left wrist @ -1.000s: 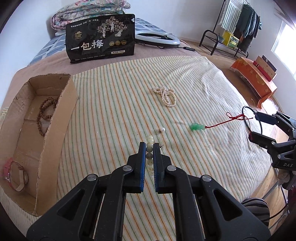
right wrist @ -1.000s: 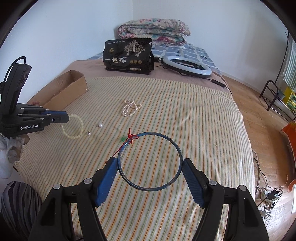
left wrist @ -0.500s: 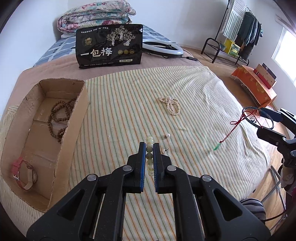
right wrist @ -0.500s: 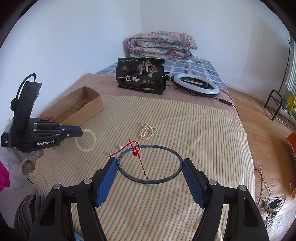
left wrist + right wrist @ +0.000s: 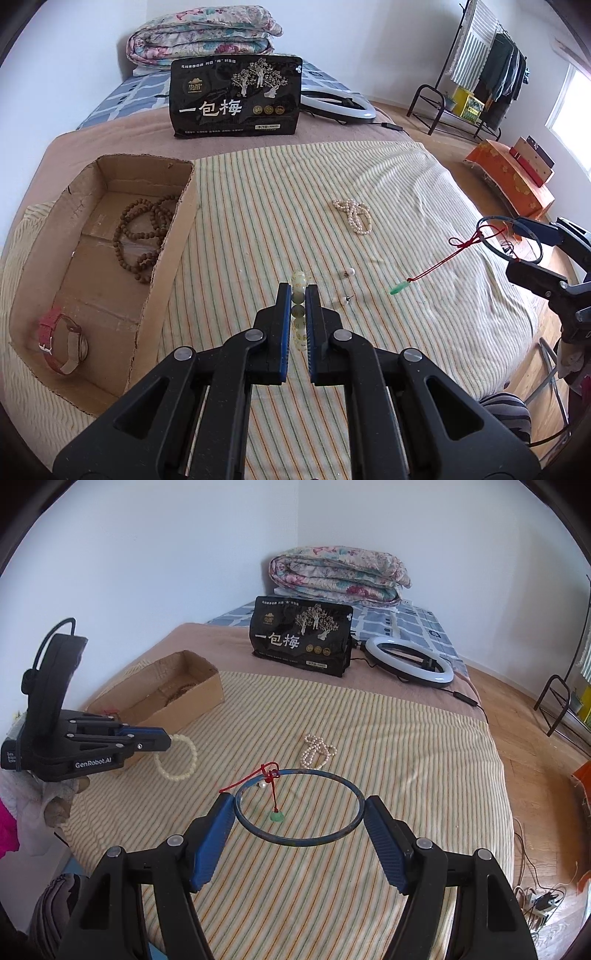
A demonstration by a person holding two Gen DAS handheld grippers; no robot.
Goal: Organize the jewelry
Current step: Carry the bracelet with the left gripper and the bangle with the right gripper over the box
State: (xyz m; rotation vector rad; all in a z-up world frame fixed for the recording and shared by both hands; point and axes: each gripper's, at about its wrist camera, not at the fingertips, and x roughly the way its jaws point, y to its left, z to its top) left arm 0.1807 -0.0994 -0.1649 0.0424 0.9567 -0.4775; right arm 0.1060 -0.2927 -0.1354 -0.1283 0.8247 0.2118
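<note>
**Both tongs carry jewelry above the striped bed cover**

The left tongs (image 5: 298, 295) are pressed together on a pale green-white bead bracelet (image 5: 298, 291), the beads lined up in the narrow slot between the blue pads. In the right wrist view the same bracelet (image 5: 177, 755) hangs as a loop from the tips of the left tongs (image 5: 164, 740), clear of the bed cover (image 5: 406, 746).

The right tongs (image 5: 299, 810) stand wide, their blue pads pressing on the two opposite sides of a thin dark blue bangle (image 5: 299, 840) held roughly level. A red cord (image 5: 271, 781) is knotted to the bangle's far edge, and a small green pendant (image 5: 276, 816) dangles from it above the cover.

On the bed cover, a pearl necklace (image 5: 352, 214) lies bunched, well apart from both tongs. Two small pearl earrings (image 5: 347, 286) lie just beyond the left tongs. At the left, an open cardboard box (image 5: 162, 258) holds a brown wooden bead string (image 5: 142, 232) and a red-strapped wristwatch (image 5: 61, 341).
</note>
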